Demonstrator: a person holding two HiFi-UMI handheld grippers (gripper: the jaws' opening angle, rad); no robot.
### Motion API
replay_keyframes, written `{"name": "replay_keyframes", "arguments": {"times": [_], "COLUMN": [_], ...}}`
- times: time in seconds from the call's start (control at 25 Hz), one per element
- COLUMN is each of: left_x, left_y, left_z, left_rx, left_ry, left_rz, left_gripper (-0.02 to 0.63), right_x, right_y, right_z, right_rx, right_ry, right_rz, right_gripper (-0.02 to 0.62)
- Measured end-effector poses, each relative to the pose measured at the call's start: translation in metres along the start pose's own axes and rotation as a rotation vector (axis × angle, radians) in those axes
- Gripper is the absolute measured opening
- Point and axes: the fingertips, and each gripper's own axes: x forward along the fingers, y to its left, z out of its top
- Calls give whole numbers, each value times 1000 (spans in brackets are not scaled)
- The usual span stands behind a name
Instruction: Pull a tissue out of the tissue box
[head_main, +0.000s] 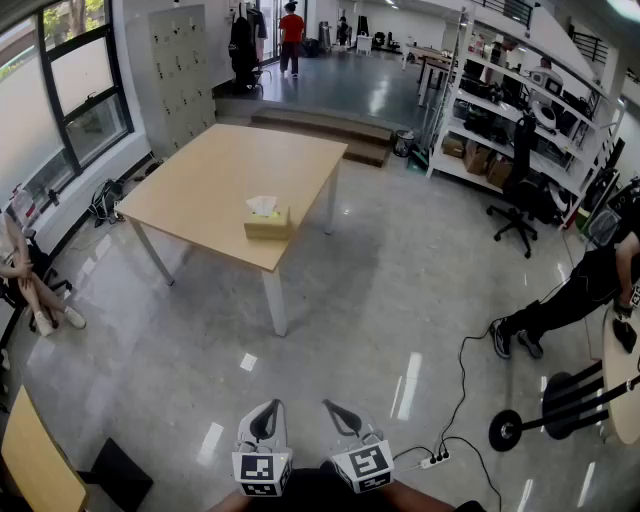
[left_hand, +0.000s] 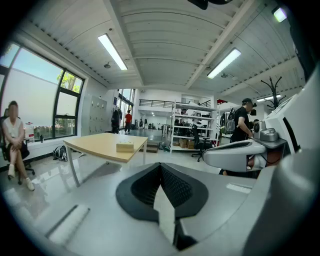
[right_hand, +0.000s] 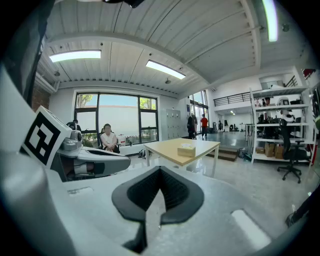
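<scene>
A tan tissue box (head_main: 268, 222) with a white tissue sticking out of its top stands near the front edge of a light wooden table (head_main: 220, 180), far ahead across the floor. My left gripper (head_main: 268, 410) and right gripper (head_main: 334, 410) are low at the bottom of the head view, side by side over bare floor, well short of the table. Both are shut with nothing between the jaws. The left gripper view has the box (left_hand: 125, 146) small and distant beyond my left gripper (left_hand: 160, 167). The right gripper view shows the same box (right_hand: 186, 149) past my right gripper (right_hand: 160, 172).
A person sits by the window at the left (head_main: 30, 285). Another person (head_main: 585, 285) leans in at the right near a round table edge (head_main: 622, 370). A power strip with cables (head_main: 437, 459) lies on the floor at my right. Shelving (head_main: 530, 110) and an office chair (head_main: 520, 205) stand at the back right.
</scene>
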Motion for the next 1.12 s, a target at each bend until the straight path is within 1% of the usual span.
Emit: {"name": "replay_keyframes", "arguments": {"times": [0.12,0.36,0.52,0.68,0.76,0.96,1.12], "left_x": [-1,-5,-5,-7,-9,-12,-14], "left_y": [-1,0,2,2,3,6,18], "left_z": [-7,-5,-11,-9,-6,-22,-26], "left_rx": [-2,-9,-11,-12,-13,-20,-26], "left_ry": [3,4,4,7,14,47,67], "left_rz": [-7,4,-4,-2,0,-10,9], "left_gripper": [18,18,18,18,18,18,18], "right_x": [0,-3,-2,-4,-4,-4,5], "right_y": [1,-2,0,-1,1,6,12], "right_z": [1,2,5,3,1,-12,-22], "right_rx": [11,8,13,22,28,48,66], "right_ry": [0,1,-7,-8,2,39,62], "right_rz": [4,-12,-15,-28,-29,-25,-24], "right_gripper": [-12,-11,-10,-9,-9,-9,-9]}}
